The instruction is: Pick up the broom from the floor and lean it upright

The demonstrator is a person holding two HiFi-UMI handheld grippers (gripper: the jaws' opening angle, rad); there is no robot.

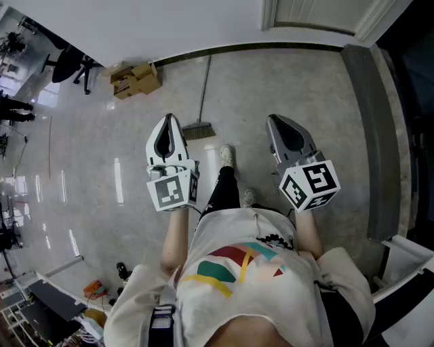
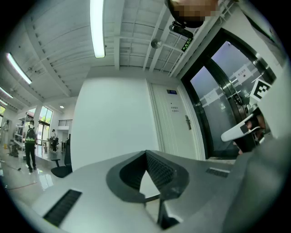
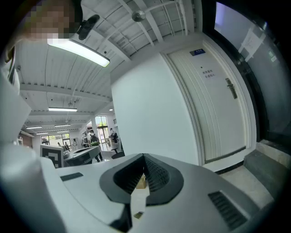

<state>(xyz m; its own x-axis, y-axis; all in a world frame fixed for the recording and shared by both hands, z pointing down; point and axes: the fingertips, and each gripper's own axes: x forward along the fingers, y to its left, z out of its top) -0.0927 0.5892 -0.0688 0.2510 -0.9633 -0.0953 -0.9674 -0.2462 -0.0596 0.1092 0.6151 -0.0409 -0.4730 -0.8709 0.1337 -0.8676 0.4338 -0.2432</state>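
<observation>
Both grippers are held out level in front of the person, and neither has anything in it. The left gripper point(image 1: 168, 120) has its jaws pressed together on nothing, and the right gripper point(image 1: 273, 119) looks the same, with its tips meeting and only bare floor showing past them.

The long-handled broom with the grey fan of bristles point(image 1: 199, 129) is just ahead of the person's white shoes point(image 1: 227, 155). Its thin handle runs away to the dark baseboard of the white wall point(image 1: 169, 27). I cannot tell from above whether it lies flat or is already tilted against that wall.

If it is to be lifted, the jaws must open first, since shut tips would only nudge the handle. The handle is slim and round and could roll or twist out of a loose pinch. A grip taken far from the bristles would probably let the heavy end swing. The glossy grey stone floor point(image 1: 102, 169) looks slick, so bristles set at too shallow a lean could slide out and drop the broom.

There is open floor to the left. Tan cardboard boxes point(image 1: 135, 79) sit by the wall to the left of the handle's far end. To the right are the dark raised threshold strip point(image 1: 369, 135) and the white panelled door point(image 1: 319, 12) — less room on that side. The feet stand close to the bristles.
</observation>
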